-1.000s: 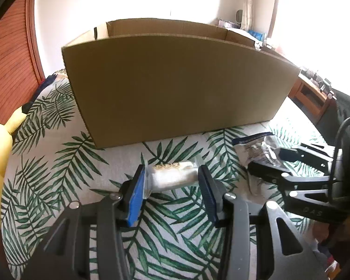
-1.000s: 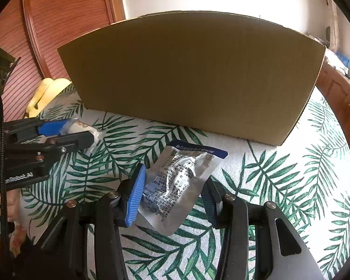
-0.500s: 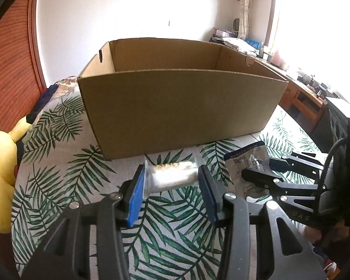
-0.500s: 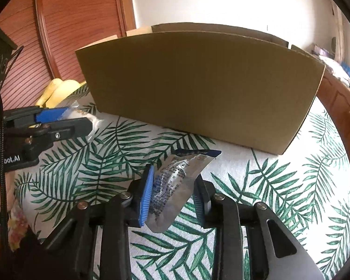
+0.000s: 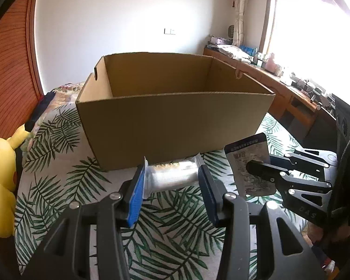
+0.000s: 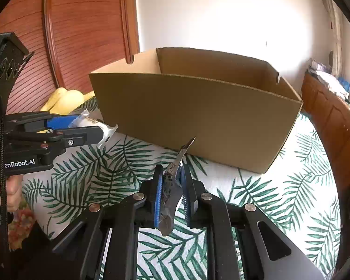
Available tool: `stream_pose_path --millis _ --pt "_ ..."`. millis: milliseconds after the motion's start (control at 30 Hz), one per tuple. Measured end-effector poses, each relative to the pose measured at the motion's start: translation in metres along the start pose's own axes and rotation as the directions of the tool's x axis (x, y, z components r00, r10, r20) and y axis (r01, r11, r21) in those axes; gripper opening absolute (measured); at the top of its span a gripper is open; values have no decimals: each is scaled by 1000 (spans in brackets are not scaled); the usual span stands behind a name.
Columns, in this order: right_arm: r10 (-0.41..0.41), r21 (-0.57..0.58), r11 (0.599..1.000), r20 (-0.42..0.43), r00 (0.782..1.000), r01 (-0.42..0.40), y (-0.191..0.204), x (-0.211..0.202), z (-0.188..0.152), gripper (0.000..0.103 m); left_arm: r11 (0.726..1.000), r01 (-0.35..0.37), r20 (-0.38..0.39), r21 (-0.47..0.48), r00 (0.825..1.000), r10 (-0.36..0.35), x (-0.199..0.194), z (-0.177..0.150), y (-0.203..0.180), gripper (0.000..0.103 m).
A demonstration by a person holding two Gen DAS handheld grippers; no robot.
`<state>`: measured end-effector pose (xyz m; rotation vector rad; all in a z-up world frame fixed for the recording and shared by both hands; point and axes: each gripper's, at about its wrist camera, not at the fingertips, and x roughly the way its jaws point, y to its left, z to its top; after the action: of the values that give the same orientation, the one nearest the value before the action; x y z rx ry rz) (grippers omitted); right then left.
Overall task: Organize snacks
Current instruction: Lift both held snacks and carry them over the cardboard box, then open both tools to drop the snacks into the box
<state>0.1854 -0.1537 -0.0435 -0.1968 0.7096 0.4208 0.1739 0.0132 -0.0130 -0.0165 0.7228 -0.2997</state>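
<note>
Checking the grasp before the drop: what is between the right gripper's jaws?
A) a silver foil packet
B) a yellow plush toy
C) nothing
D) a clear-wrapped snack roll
A: the right gripper pinches a silver foil packet edge-on between its blue pads.

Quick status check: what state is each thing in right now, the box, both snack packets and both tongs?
Cardboard box: open-topped, upright on the leaf-print cloth; floor not visible.
Clear snack packet: clamped crosswise in the left tongs.
Silver foil packet: pinched edge-on in the right tongs, whose jaws have just been closing.
</note>
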Motion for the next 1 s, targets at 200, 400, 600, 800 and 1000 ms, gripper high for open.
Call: stream_pose_path --millis 200,400,600,800,1000 --pt "4 -2 1000 47 999 -4 0 -18 13 12 1000 9 36 16 999 -9 -12 14 -10 44" --pt "5 -18 1000 97 995 -3 -1 -38 30 12 999 5 62 38 998 -7 -19 31 -16 44" --pt "-10 -25 1000 134 991 14 -8 -49 49 12 998 -11 91 59 996 6 -20 52 -18 44" --pt "-35 -30 999 157 987 40 -16 -49 75 12 998 -37 113 58 993 31 -12 77 -14 44" --pt "-53 18 999 147 988 51 -32 -29 99 12 998 -56 86 29 995 54 17 102 -3 44"
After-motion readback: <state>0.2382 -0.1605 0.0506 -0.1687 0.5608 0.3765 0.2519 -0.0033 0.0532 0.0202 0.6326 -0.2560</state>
